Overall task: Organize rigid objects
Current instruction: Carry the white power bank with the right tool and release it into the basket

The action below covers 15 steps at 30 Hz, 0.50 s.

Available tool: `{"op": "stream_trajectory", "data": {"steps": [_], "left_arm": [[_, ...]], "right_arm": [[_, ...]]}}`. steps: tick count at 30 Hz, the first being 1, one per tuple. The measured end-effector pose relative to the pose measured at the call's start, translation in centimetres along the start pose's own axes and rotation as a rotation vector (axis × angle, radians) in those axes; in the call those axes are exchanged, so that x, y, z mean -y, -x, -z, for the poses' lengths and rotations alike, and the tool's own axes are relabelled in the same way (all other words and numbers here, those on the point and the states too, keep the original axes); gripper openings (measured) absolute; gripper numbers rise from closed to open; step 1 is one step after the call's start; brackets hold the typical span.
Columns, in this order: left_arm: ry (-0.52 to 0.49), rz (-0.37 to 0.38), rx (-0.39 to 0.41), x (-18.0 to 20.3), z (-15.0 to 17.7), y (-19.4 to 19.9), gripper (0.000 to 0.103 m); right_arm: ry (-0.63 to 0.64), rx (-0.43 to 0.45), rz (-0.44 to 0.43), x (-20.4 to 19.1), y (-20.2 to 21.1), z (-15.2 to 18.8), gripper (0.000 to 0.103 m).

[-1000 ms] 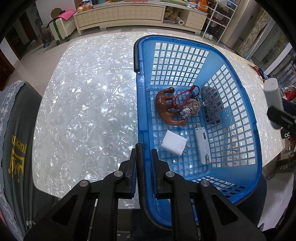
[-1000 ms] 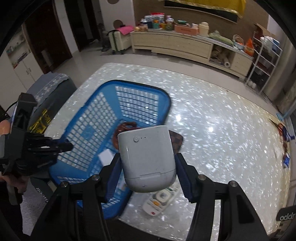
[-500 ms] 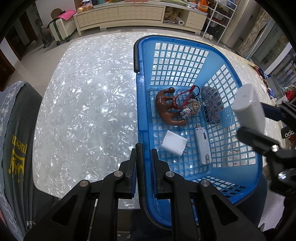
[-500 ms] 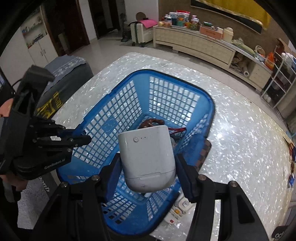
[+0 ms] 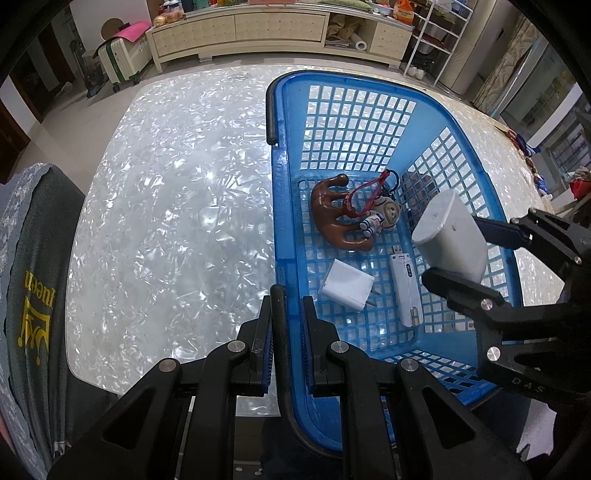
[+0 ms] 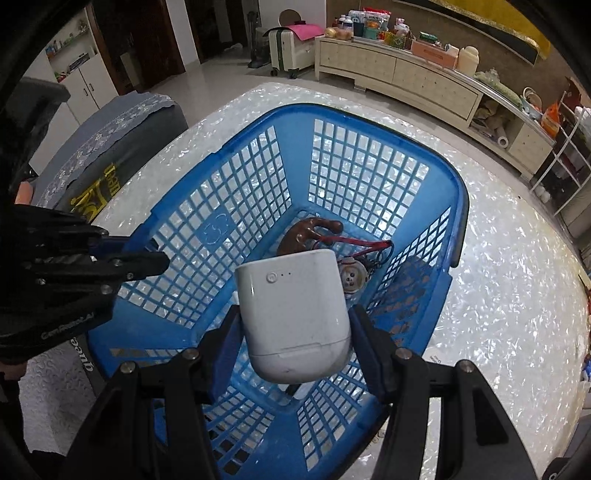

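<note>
A blue plastic basket (image 5: 354, 122) (image 6: 229, 236) stands on the pearly white table (image 5: 177, 206). My left gripper (image 5: 286, 295) is shut on the basket's near left rim. My right gripper (image 6: 295, 332) (image 5: 465, 251) is shut on a white power bank (image 6: 295, 317) (image 5: 448, 236) and holds it above the basket's inside. In the basket lie a brown curved piece (image 5: 332, 218), an astronaut keychain with a red strap (image 5: 380, 218), a white charger plug (image 5: 347, 284) and a white USB stick (image 5: 406, 288).
A grey covered chair (image 5: 33, 295) stands at the table's left edge. A long cabinet (image 5: 258, 29) and a wire rack (image 5: 439, 33) stand across the floor behind the table. Bare table surface lies left of the basket.
My right gripper has carried the power bank from beside the basket to over its inside. The left gripper and the basket have stayed still.
</note>
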<state>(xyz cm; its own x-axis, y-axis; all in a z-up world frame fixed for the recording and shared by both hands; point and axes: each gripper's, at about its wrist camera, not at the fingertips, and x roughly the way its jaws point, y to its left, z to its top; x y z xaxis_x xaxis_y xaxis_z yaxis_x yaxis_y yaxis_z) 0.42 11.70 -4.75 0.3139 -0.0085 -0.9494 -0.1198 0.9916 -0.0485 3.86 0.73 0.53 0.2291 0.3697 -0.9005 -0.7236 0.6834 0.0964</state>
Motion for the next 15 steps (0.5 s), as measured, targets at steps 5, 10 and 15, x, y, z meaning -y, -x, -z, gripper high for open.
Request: {"op": "stream_trajectory", "data": {"steps": [5, 10, 15], "left_arm": [[-0.001, -0.003, 0.002, 0.1, 0.0, 0.0, 0.015], [-0.003, -0.001, 0.002, 0.1, 0.1, -0.1, 0.015], [-0.004, -0.001, 0.001, 0.1, 0.1, -0.1, 0.015]], "right_arm": [[0.037, 0.011, 0.011, -0.5, 0.0, 0.0, 0.055], [0.056, 0.002, 0.02, -1.0, -0.7, 0.0, 0.055], [0.062, 0.007, 0.034, -1.3, -0.9, 0.2, 0.055]]}}
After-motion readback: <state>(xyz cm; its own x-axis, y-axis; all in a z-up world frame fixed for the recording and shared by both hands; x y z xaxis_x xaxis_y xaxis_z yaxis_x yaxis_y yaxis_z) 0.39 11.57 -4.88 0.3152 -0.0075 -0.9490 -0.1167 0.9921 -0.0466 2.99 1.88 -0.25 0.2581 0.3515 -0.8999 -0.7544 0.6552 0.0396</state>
